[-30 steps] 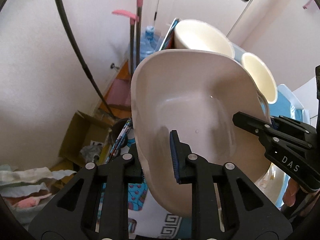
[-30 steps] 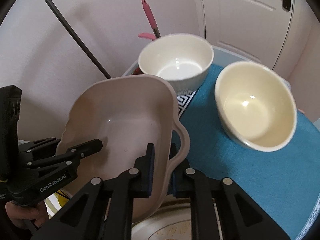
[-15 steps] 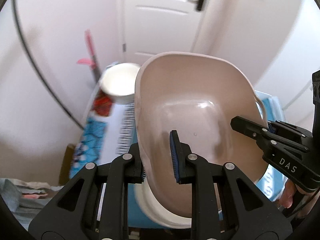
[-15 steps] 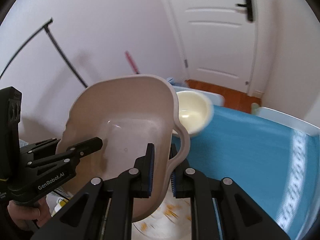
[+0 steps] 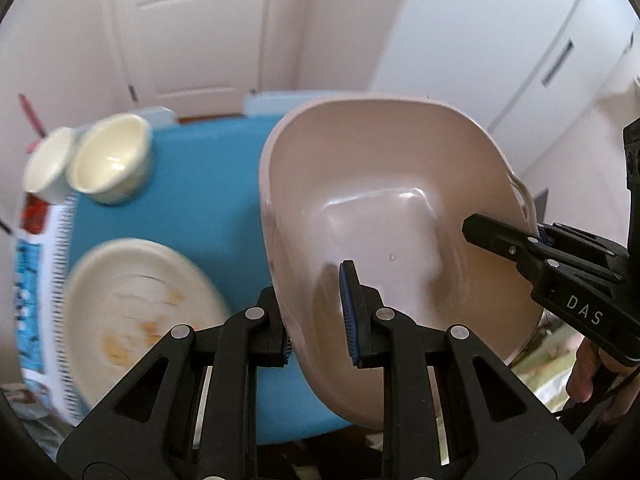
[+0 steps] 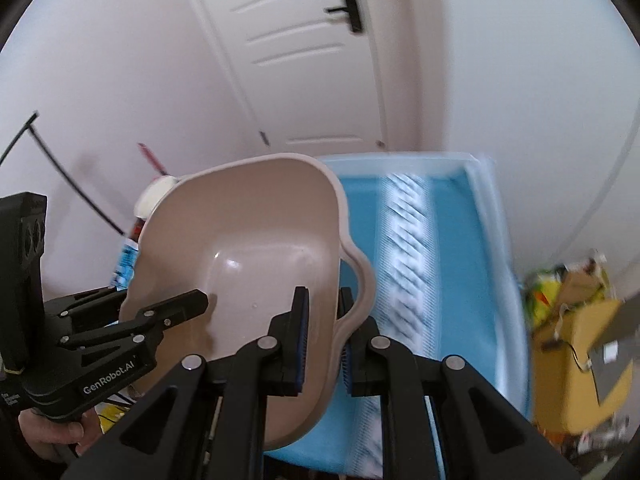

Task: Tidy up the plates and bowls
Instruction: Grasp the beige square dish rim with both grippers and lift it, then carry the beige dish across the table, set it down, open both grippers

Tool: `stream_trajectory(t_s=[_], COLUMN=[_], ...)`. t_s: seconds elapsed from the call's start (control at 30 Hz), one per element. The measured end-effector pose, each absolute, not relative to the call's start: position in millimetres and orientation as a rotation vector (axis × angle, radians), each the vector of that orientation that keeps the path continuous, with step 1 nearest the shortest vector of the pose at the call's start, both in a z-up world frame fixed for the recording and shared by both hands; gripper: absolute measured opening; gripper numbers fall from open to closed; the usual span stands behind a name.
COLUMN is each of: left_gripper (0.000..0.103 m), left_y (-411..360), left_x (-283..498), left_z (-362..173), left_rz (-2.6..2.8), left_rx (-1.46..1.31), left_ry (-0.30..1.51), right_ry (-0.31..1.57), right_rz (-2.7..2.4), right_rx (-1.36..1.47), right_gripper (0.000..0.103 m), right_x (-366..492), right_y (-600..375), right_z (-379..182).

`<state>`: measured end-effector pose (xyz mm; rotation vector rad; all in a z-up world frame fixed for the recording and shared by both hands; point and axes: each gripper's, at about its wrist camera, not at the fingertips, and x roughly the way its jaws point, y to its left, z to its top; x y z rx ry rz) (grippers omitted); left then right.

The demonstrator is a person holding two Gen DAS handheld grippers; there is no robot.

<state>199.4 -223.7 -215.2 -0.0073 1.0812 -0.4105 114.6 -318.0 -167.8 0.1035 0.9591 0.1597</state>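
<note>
I've swung the pink baking dish (image 5: 384, 208) off the bowl end; two cream bowls (image 5: 108, 164) now sit far left of it, dirty plate (image 5: 136, 312) beside it. Left gripper (image 5: 316, 320) and right gripper (image 6: 324, 340) each pinch a rim, dish airborne over blue mat (image 5: 200, 208). Probably heading for empty mat.

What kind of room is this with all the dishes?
Probably a room in someone's home, not clearly a kitchen. There is a white panelled door, a table under a blue cloth with bowls and a used plate, and cardboard boxes on the floor.
</note>
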Motion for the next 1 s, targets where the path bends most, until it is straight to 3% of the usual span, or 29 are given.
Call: stream_trajectory(t_s=[0.4, 1.0], left_gripper=[0.018, 0.018], left_y=[-285, -286], left_x=[205, 215], left_z=[-286, -317], left_rz=[-0.426, -0.414], left_rx=[0.054, 0.117], left_ry=[1.176, 1.235], right_ry=[1.071, 1.108], right_rz=[0.095, 0.128], right_rx=[0.154, 0.149], right_gripper=[0.013, 0.013], right_x=[122, 135], right_y=[-387, -380], right_z=[-250, -280])
